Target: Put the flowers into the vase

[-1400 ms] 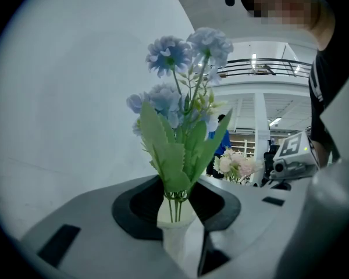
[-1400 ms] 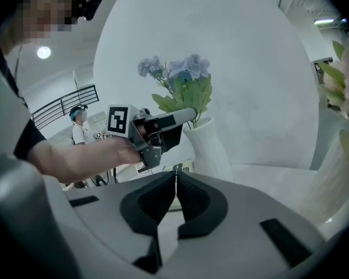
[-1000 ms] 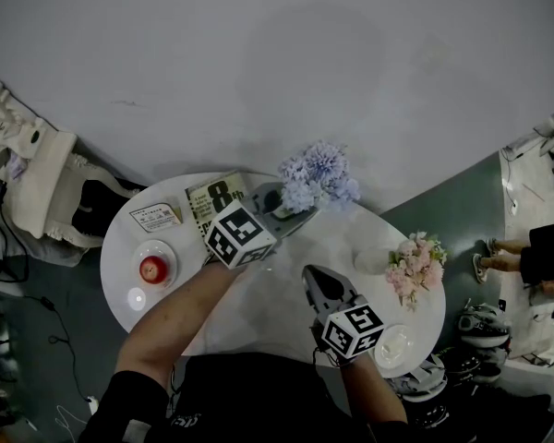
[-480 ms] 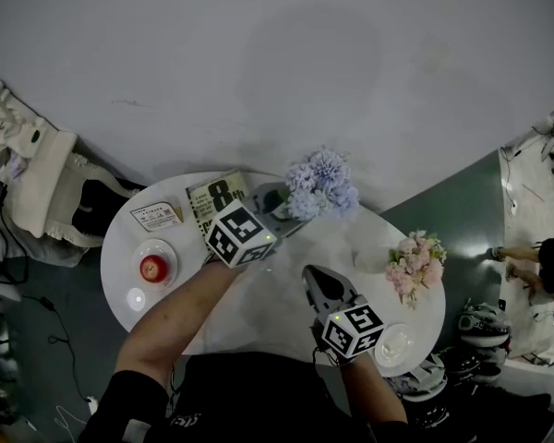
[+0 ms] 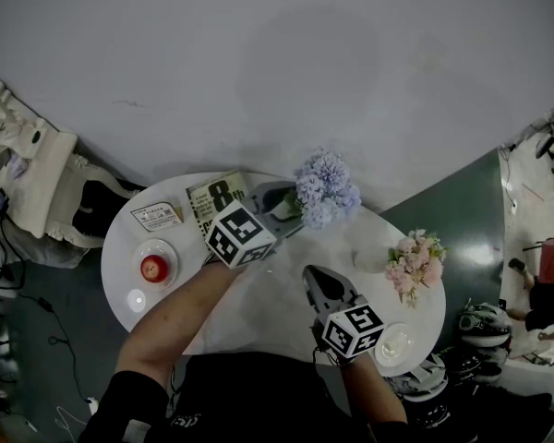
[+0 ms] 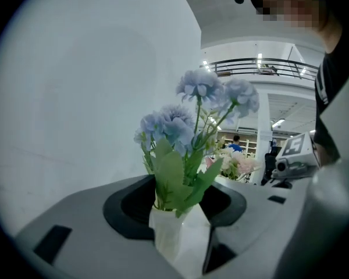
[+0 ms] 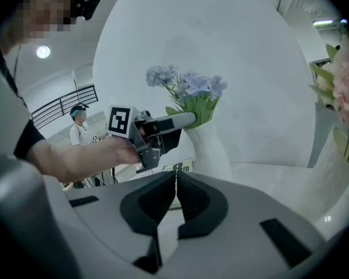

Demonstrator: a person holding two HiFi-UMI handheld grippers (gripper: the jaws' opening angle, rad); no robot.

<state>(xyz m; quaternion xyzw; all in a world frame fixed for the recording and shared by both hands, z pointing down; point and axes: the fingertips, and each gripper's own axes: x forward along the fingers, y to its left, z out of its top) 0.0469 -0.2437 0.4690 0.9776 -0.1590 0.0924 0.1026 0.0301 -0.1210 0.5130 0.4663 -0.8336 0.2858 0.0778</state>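
A bunch of blue flowers (image 5: 325,187) stands in a white vase (image 6: 166,234) at the far side of the round white table (image 5: 258,317). My left gripper (image 5: 291,209) is at the vase's neck, with the green leaves (image 6: 177,179) between its jaws. Those jaws have just been opening and the pads stand apart from the stems. From the right gripper view the vase (image 7: 212,150) and the blue flowers (image 7: 189,86) stand behind the left gripper (image 7: 183,121). My right gripper (image 5: 319,284) is shut and empty above mid-table, its pads meeting (image 7: 175,182).
A second white vase (image 7: 331,179) with pink flowers (image 5: 415,261) stands at the table's right. On the left lie a plate with a red fruit (image 5: 152,268), a card (image 5: 155,216) and a printed booklet (image 5: 217,197). A small dish (image 5: 392,344) sits near my right hand. A white chair (image 5: 37,183) stands left.
The blue flowers have shifted a little to the right, away from the left gripper. Neither hand has moved. A person at the far right has walked on.
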